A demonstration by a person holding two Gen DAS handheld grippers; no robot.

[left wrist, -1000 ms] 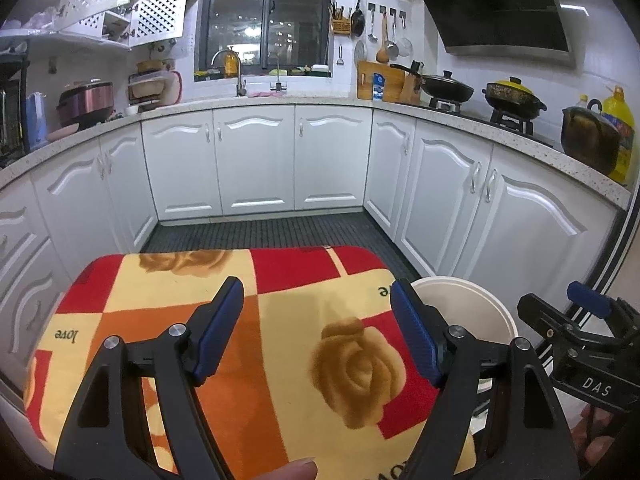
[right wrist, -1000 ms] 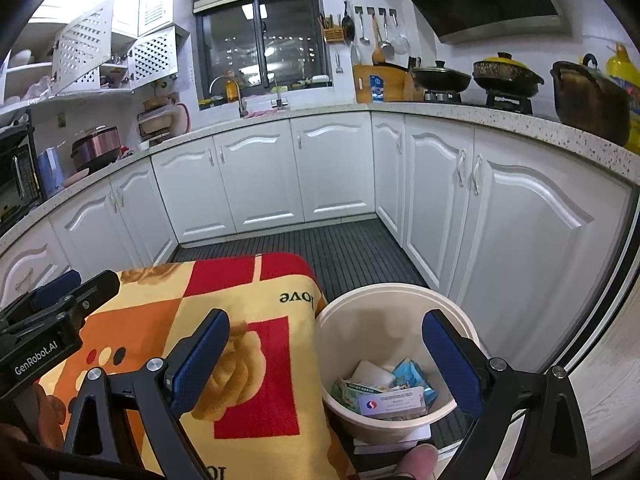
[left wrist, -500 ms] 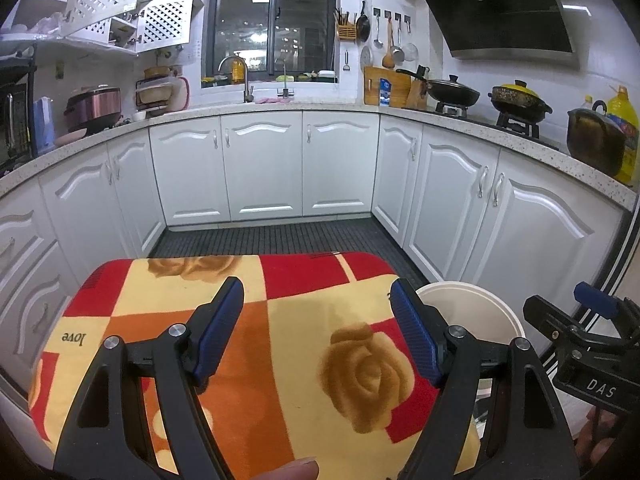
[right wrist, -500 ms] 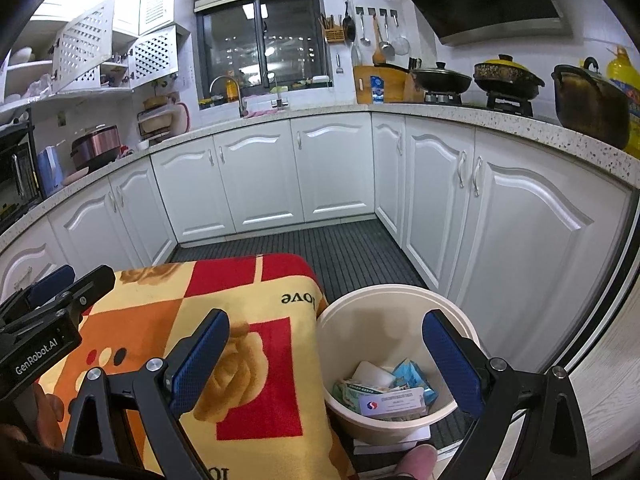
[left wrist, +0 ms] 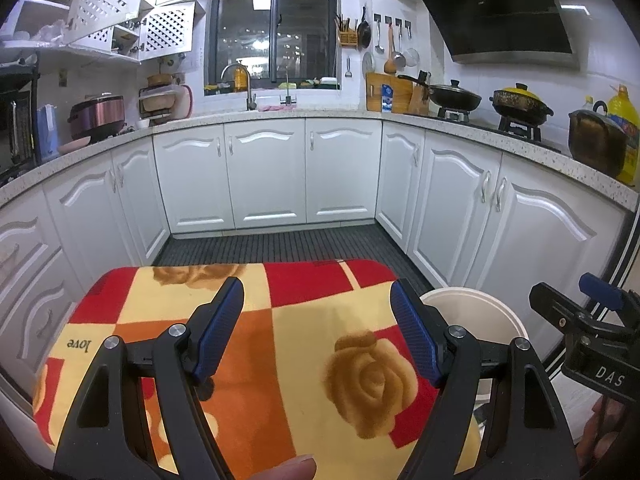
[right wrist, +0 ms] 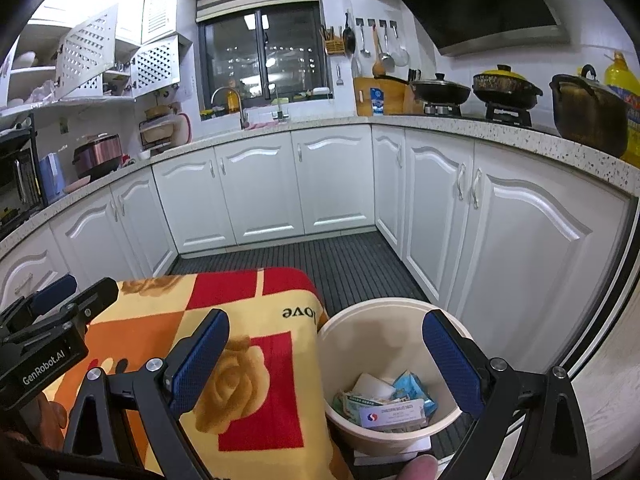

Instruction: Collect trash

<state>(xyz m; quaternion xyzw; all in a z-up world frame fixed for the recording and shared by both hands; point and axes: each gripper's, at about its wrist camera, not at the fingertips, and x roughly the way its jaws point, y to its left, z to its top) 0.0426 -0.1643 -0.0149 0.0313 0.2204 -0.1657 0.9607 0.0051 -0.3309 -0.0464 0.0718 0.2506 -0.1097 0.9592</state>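
Observation:
A cream plastic bin (right wrist: 374, 328) stands on the dark floor just right of a table covered by a red, orange and yellow rose-print cloth (left wrist: 304, 344). Inside the bin lie several wrappers and a white card (right wrist: 390, 414). My left gripper (left wrist: 320, 330) hovers open over the cloth with nothing between its blue pads. My right gripper (right wrist: 326, 360) stands open too, straddling the table's right edge and the bin, holding nothing. The bin's rim (left wrist: 472, 294) shows in the left wrist view, with the right gripper's body (left wrist: 592, 344) beyond it. No trash shows on the cloth.
White cabinets (left wrist: 264, 176) ring a dark ribbed floor mat (right wrist: 340, 256). On the speckled counter stand pots on a stove (left wrist: 516, 104), a rice cooker (left wrist: 96, 114) and a yellow oil bottle (left wrist: 624, 120). The sink and tap (left wrist: 248, 92) sit under the window.

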